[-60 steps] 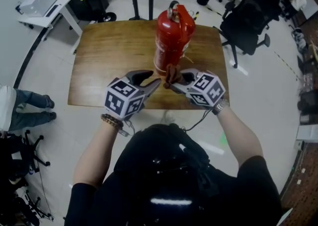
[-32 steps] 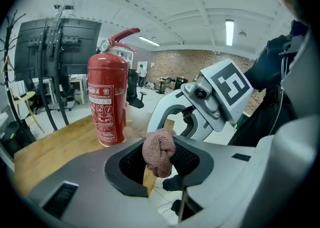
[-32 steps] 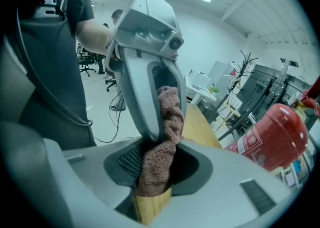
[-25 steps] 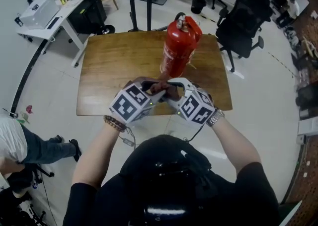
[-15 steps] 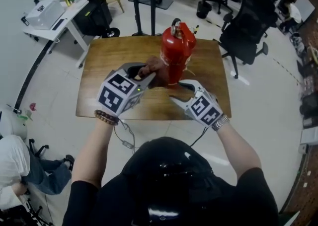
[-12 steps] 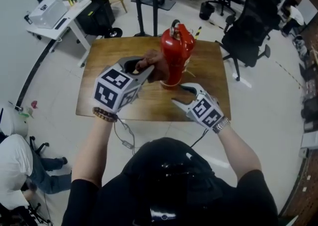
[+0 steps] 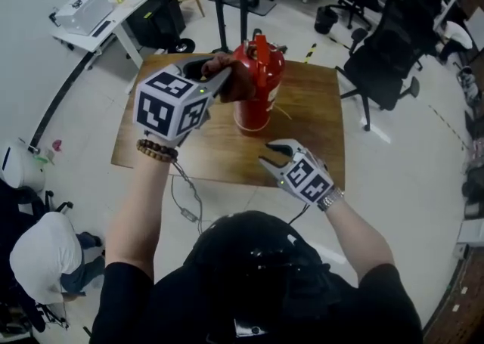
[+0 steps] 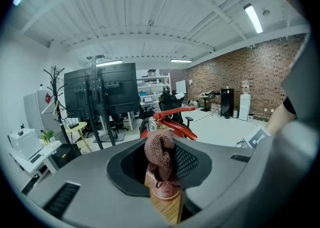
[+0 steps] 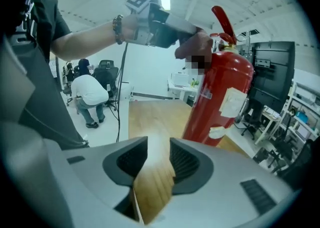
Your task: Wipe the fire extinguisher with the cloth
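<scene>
The left gripper is now gripping the brown cloth alone, having taken it over from the right gripper, which was holding it at the foot of the fire extinguisher. The left gripper is lifting the cloth from the table's near edge up to the extinguisher's shoulder, just under the handle. The right gripper is drawing back toward the near edge, low and apart from the cylinder; its jaws have just been closing, with nothing between them. The person in white at the left is crouching lower.
</scene>
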`<action>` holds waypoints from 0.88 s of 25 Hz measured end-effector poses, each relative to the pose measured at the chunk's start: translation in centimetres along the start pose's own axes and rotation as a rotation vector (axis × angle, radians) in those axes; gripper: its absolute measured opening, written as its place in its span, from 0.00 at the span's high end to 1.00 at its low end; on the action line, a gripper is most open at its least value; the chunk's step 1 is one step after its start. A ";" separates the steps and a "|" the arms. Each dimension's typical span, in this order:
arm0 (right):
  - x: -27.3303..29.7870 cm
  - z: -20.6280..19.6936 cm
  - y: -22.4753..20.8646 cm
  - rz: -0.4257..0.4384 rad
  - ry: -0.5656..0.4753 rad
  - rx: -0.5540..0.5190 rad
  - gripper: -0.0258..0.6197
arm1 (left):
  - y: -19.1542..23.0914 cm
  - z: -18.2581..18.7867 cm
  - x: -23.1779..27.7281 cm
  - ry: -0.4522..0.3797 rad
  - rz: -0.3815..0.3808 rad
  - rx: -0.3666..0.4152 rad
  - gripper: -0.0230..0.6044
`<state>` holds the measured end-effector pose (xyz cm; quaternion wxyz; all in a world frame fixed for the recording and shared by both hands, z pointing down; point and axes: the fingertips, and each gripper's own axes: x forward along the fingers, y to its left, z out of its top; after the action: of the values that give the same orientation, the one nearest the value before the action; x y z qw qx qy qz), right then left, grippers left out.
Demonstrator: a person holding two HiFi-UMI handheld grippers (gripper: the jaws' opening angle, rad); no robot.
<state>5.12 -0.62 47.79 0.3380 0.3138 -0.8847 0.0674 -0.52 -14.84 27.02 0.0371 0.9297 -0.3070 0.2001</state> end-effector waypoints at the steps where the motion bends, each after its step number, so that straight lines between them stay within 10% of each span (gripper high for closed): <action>1: -0.2 -0.2 0.0 0.008 -0.002 0.000 0.71 | 0.0 0.1 0.4 0.009 0.011 -0.005 0.81; 14: -1.4 -0.4 -0.9 0.021 -0.059 0.029 0.73 | -0.4 -1.1 3.3 0.182 0.140 0.050 0.81; 22: 0.3 0.7 -2.3 -0.065 0.004 0.104 0.92 | 0.5 -3.2 3.1 0.231 0.177 0.140 0.82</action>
<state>5.93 -2.79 47.29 0.3251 0.3592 -0.8687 0.1028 0.37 -16.37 31.15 -0.0105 0.8701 -0.3667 0.3293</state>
